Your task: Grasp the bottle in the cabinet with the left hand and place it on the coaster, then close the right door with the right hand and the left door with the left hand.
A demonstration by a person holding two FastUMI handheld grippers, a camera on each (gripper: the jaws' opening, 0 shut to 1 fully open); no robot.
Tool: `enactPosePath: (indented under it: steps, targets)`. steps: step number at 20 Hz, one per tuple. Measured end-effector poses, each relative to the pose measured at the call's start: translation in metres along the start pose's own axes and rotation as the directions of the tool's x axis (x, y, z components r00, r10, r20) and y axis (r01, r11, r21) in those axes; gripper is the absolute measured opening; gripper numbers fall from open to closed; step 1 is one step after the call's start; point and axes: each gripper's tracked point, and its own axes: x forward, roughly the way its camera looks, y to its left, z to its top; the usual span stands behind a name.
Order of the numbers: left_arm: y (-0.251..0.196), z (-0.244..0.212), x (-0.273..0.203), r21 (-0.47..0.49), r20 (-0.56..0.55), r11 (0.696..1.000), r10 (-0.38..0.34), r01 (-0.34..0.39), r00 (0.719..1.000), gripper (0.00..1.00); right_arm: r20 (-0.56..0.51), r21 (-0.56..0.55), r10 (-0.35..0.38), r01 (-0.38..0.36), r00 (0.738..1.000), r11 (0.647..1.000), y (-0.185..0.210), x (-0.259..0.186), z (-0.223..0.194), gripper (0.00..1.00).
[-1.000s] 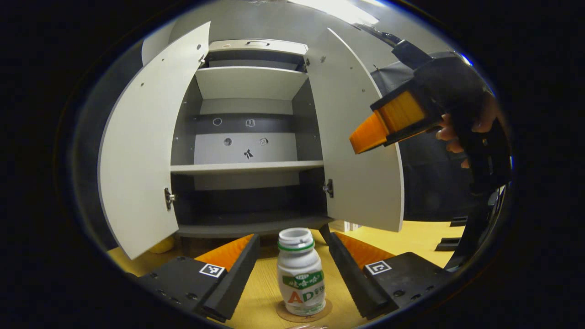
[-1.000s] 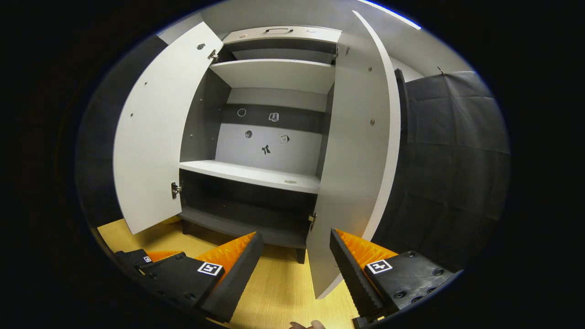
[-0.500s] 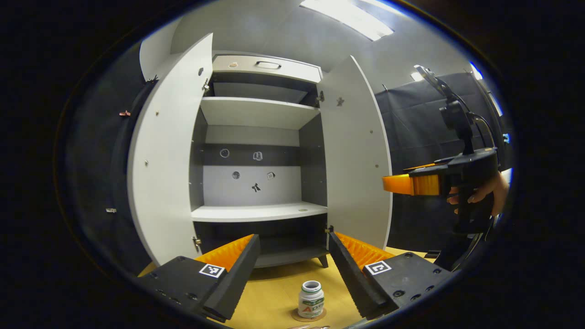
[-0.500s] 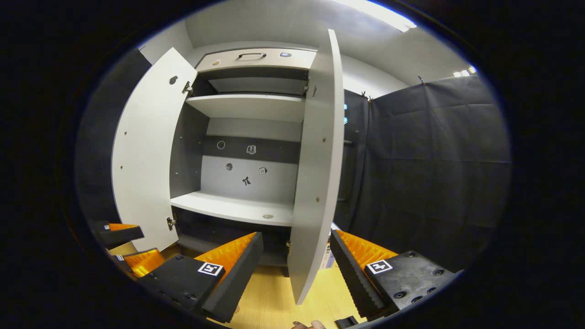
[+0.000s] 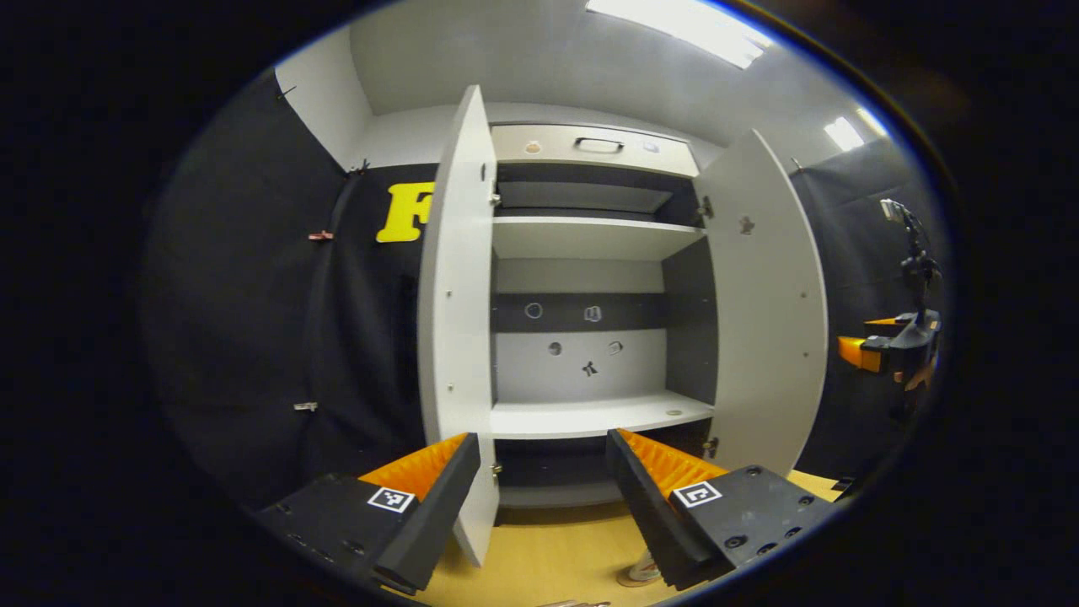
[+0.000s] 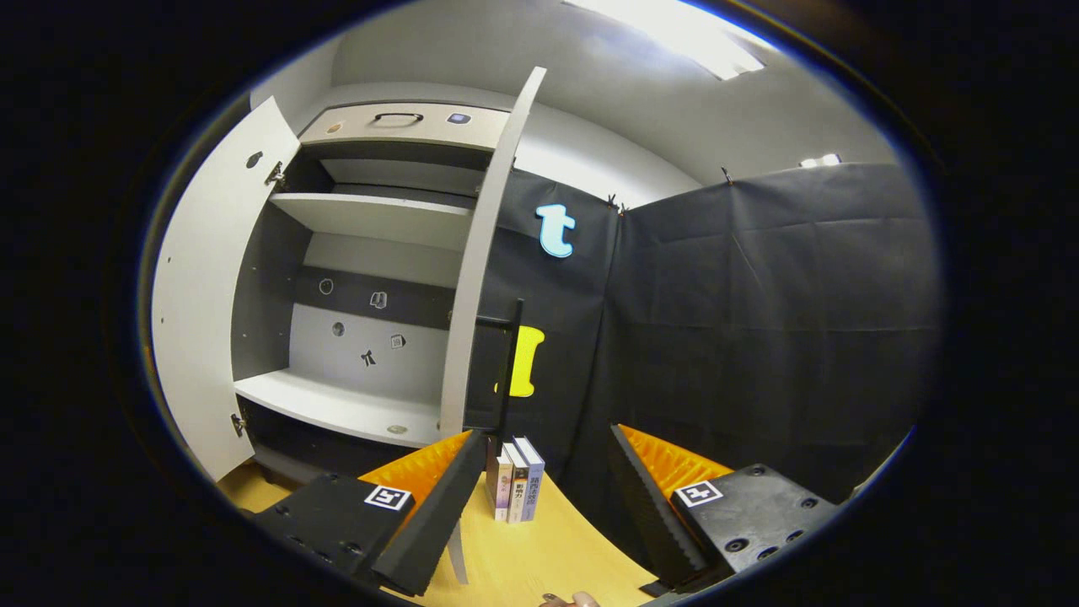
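In the left gripper view, the left gripper [image 5: 539, 497] is standing with its fingers spread wide and nothing between them, framing the open cabinet [image 5: 590, 278] ahead at 12 o'clock. At 5 o'clock, just inside the right-hand finger [image 5: 645, 506], a sliver of the bottle [image 5: 646, 566] is peeking out on the coaster [image 5: 628, 580] on the yellow table [image 5: 556, 565]; too little is showing to tell its long axis or which way its mouth is pointing. The left door [image 5: 455, 337] is swinging nearly edge-on toward this camera at 11 o'clock, while the right door [image 5: 767, 320] is showing its broad inner face at 2 o'clock. Far out at 3 o'clock, the right gripper [image 5: 877, 350] is hanging in a hand beside that door, apart from it.

In the right gripper view, the right gripper [image 6: 548, 497] is likewise gaping wide and empty. Between its fingers at 6 o'clock, a few upright books [image 6: 516, 489] are standing on the table [image 6: 539, 565] against the black cloth wall [image 6: 759, 337]. Here the right door [image 6: 485, 253] is appearing edge-on at 11 o'clock, and the left door [image 6: 202, 287] is turning its flat face at 9 o'clock. The cabinet's shelves [image 6: 337, 405] are lying bare.
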Motion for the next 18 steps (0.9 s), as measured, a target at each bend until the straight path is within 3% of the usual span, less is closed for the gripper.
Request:
enactPosePath:
  steps: [5, 10, 15, 18]
  targets:
    - [0.087, 0.017, 0.004, 0.017, -0.01, 0.974, 0.225, -0.225, 0.974, 0.96, -0.013, 0.049, 0.065, -0.064, 0.998, 0.997, 0.002, 0.025, -0.006, 0.98]
    - [0.132, 0.042, -0.001, 0.024, 0.037, 0.931, 0.363, -0.364, 0.931, 0.95, -0.004, 0.051, 0.159, -0.159, 0.987, 0.986, 0.013, 0.037, -0.005, 0.95]
    - [0.142, 0.038, -0.005, 0.035, 0.017, 0.911, 0.41, -0.41, 0.912, 0.96, -0.029, 0.122, 0.229, -0.224, 0.973, 0.967, 0.036, 0.034, -0.007, 0.95]
    - [0.134, 0.038, -0.003, 0.024, 0.002, 0.92, 0.392, -0.392, 0.92, 0.96, -0.029, 0.146, 0.278, -0.271, 0.96, 0.951, 0.056, 0.032, -0.006, 0.95]
